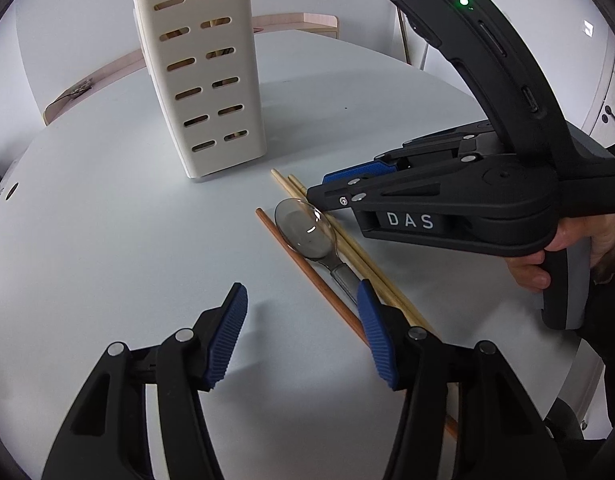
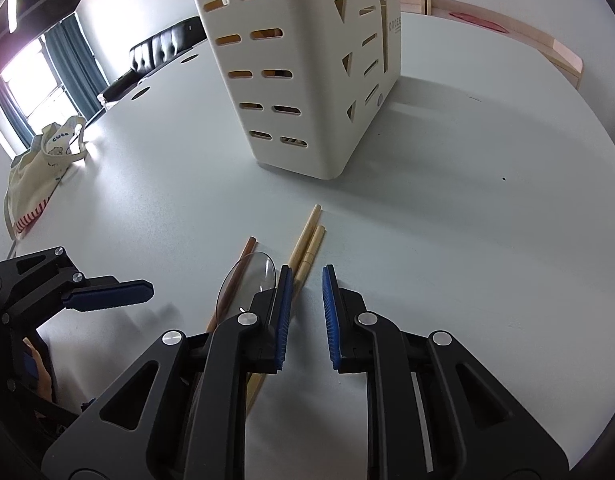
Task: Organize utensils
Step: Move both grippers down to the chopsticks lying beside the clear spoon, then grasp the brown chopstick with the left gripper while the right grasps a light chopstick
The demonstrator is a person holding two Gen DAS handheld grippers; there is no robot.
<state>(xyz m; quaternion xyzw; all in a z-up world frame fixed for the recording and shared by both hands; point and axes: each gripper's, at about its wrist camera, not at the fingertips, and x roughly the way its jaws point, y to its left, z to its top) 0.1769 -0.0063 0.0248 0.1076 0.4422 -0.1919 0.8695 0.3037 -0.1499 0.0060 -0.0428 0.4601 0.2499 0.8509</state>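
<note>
A cream slotted utensil holder [image 1: 205, 80] stands on the white table, with wooden sticks showing at its top; it also shows in the right wrist view [image 2: 291, 80]. In front of it lie a clear plastic spoon [image 1: 307, 234], a brown chopstick [image 1: 307, 272] and two pale chopsticks [image 1: 359, 256]. My left gripper [image 1: 303, 336] is open and empty, its right finger over the spoon handle. My right gripper [image 2: 307, 312] is open and empty, low over the table, its left finger beside the pale chopsticks [image 2: 307, 240] and the spoon bowl [image 2: 251, 276].
A cloth tote bag [image 2: 43, 168] lies at the table's far left edge. A black sofa [image 2: 163, 48] stands behind. A pale wooden bench [image 1: 299, 22] curves beyond the table. The table [image 2: 467, 220] is bare right of the utensils.
</note>
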